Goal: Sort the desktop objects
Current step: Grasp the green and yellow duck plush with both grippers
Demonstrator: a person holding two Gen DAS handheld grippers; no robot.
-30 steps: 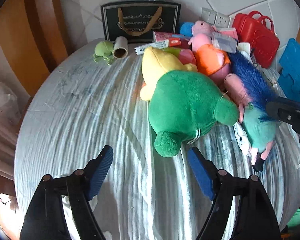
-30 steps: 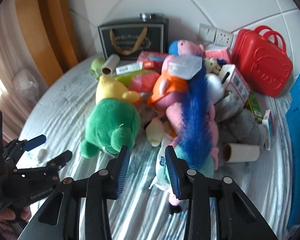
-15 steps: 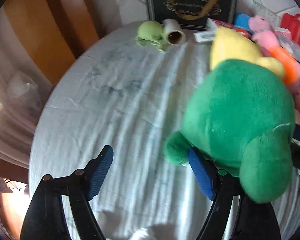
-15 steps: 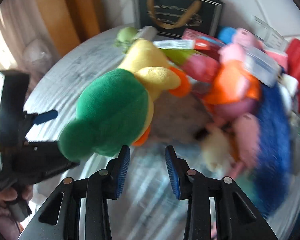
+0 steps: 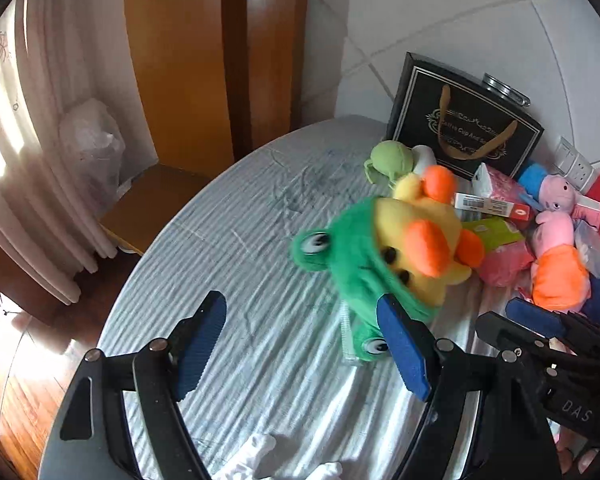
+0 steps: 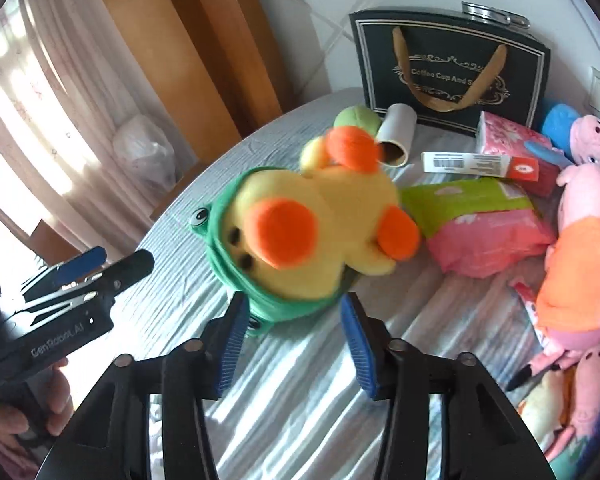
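Blue ridged pads line my right gripper (image 6: 294,346), and its jaws are opening right now. The yellow duck toy (image 6: 312,232) in its green frog hood sits just past the tips, a bit blurry. I can see its lower edge close to the two pads, but the pads are not pressing on it. It lies on its back on the wrinkly white cloth (image 6: 300,408) with its orange beak and orange feet pointing up at me.

My left gripper (image 5: 300,344) is let go and wide apart, with only cloth between its pads. The duck toy (image 5: 400,248) is just beyond its right-hand pad, touching or nearly touching it; I cannot tell which. My right gripper (image 5: 540,320) pokes in from the right side of that view.

A little past the duck, from the right gripper, there is a small green toy (image 6: 358,116) and a cardboard tube (image 6: 398,132) lying side by side. Behind them a black gift bag (image 6: 452,68) with gold handles stands against the tiled wall. To the right of the duck lie a green and pink soft pack (image 6: 480,224), a long white and red box (image 6: 480,166), and a pink pig toy (image 6: 580,240) in an orange dress. More soft toys are piled at the far right edge.

Off to the left I see my left gripper (image 6: 84,268) and the hand (image 6: 24,412) that holds it.
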